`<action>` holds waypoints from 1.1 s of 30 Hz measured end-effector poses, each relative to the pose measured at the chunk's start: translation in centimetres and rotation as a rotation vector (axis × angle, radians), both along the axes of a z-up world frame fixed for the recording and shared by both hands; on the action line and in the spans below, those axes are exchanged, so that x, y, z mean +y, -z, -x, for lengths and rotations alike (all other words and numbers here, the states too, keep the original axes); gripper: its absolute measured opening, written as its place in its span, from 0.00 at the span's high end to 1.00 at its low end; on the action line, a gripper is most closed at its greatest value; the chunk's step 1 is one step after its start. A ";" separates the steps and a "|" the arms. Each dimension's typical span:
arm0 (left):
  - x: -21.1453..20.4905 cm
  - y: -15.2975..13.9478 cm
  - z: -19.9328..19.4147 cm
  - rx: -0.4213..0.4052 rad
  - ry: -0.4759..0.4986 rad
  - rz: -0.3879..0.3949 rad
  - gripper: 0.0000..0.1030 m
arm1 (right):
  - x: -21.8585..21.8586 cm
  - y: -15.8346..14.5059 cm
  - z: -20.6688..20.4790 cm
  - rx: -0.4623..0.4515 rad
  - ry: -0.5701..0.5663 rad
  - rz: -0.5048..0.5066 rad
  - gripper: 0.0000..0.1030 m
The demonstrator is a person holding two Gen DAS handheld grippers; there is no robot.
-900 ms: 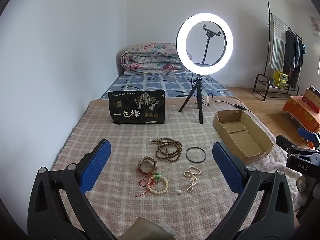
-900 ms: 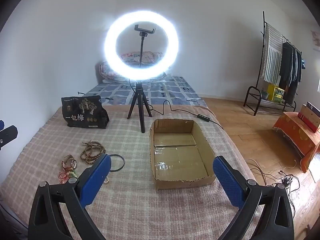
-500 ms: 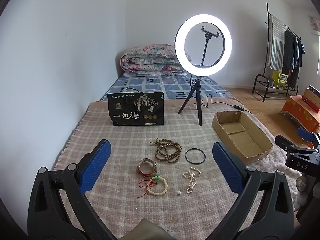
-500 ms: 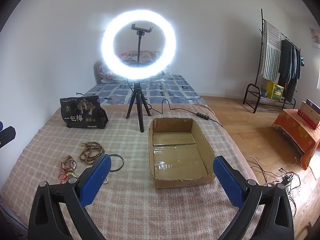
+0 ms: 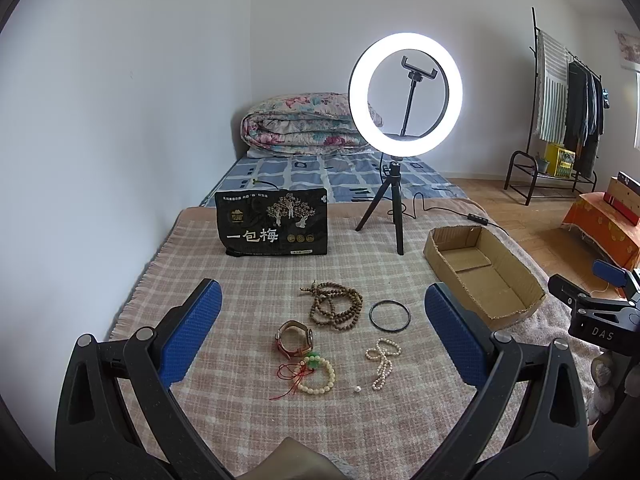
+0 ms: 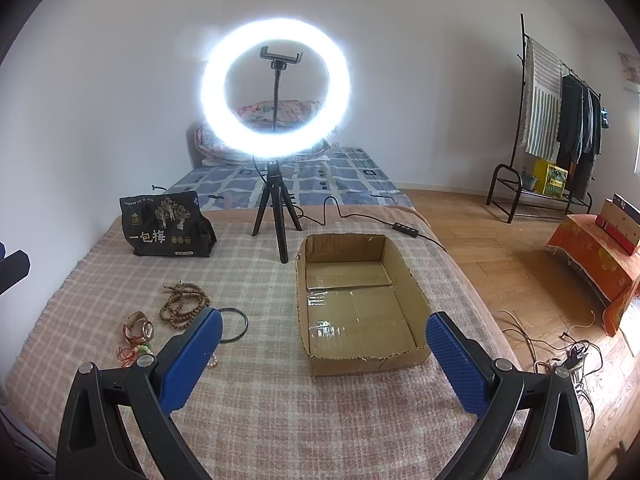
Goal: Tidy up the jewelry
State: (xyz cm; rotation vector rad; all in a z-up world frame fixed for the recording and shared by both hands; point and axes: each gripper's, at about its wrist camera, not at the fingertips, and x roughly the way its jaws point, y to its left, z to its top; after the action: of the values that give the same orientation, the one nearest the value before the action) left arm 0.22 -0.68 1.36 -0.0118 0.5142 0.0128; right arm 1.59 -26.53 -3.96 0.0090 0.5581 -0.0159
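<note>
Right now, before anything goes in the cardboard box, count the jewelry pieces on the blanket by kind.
Wooden bead strand: 1
Black bangle: 1
Watch: 1
Cream bead bracelet with red cord: 1
Pearl strand: 1
Loose pearl bead: 1
Total: 6, all on the blanket; none in the cardboard box.

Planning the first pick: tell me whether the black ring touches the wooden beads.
Apart. The left wrist view shows blanket between the black ring and the wooden beads.

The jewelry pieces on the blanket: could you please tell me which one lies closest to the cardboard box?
The plain black ring bangle, a thin beadless hoop. The wooden bead string, watch, pearl strand and cream bracelet lie farther from the cardboard box.
</note>
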 end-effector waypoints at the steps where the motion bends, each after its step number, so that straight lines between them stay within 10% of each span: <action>1: 0.0 0.0 0.0 -0.001 0.000 0.000 0.00 | 0.0 0.0 0.1 0.000 0.000 -0.001 0.00; 33: 0.1 0.1 0.2 -0.009 0.003 0.002 0.00 | 0.1 0.4 0.0 0.021 0.003 -0.008 0.00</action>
State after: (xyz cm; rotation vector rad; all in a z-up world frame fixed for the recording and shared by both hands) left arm 0.00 -0.57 1.22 -0.0127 0.5055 0.0095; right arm 1.57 -26.48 -4.32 0.0175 0.5790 -0.0163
